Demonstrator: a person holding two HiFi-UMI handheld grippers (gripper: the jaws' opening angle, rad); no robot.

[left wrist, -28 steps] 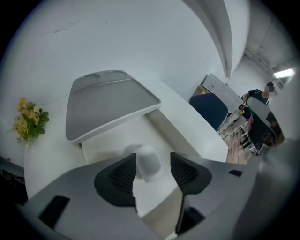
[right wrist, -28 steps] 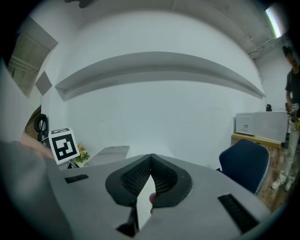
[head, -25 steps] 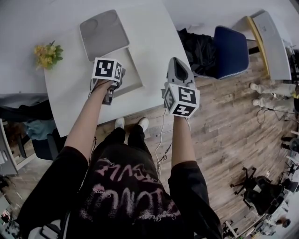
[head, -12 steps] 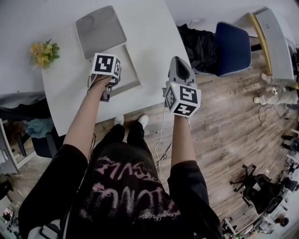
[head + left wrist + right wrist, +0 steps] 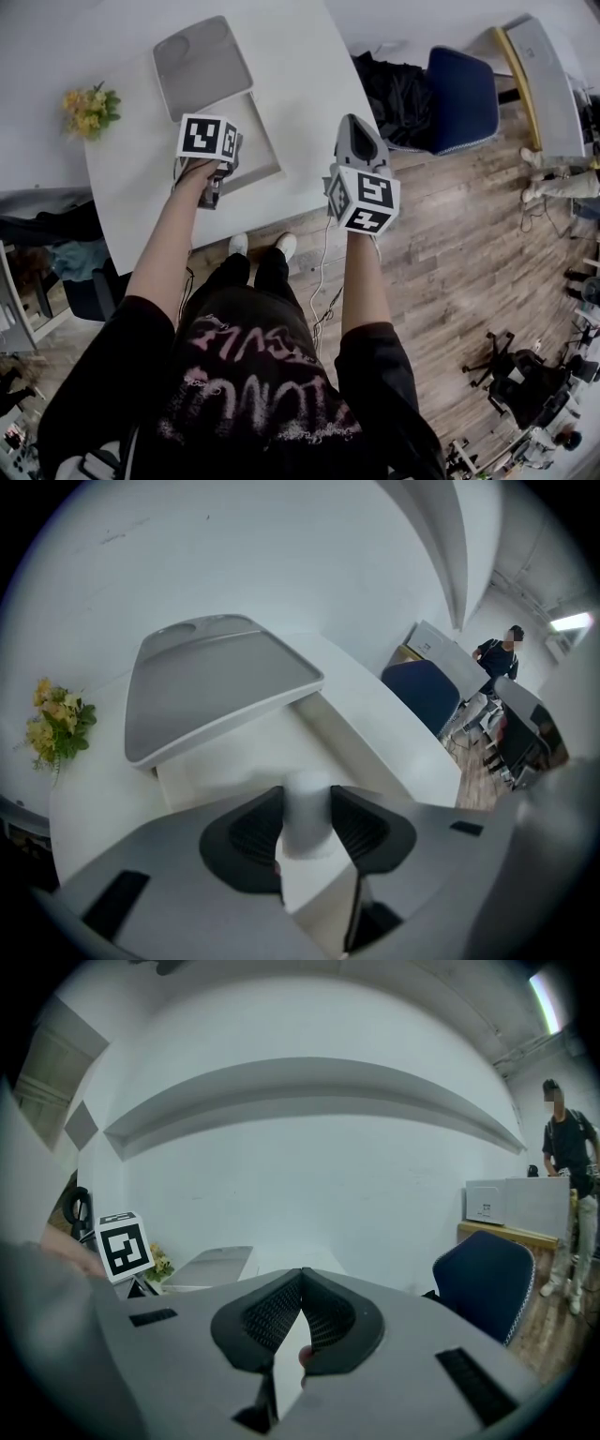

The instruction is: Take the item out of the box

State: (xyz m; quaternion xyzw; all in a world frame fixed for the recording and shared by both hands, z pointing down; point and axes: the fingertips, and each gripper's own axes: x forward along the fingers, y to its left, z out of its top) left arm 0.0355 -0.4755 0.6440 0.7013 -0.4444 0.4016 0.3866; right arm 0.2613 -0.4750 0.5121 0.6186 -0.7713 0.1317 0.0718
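A white box stands open on the white table, its grey lid tipped back behind it. In the left gripper view the lid rises over the box's pale inside. My left gripper is low at the box's near edge. Its jaws are closing, and the pads touch both sides of a small white cylindrical item. In the head view that gripper is mostly hidden under its marker cube. My right gripper is shut and empty, held in the air off the table's right edge.
A small bunch of yellow flowers stands on the table left of the box. A blue chair with dark cloth beside it is to the right on the wooden floor. A person stands far off by a desk.
The left gripper's marker cube has shifted a little to the left and away along the box's near edge. The right gripper has stayed almost still.
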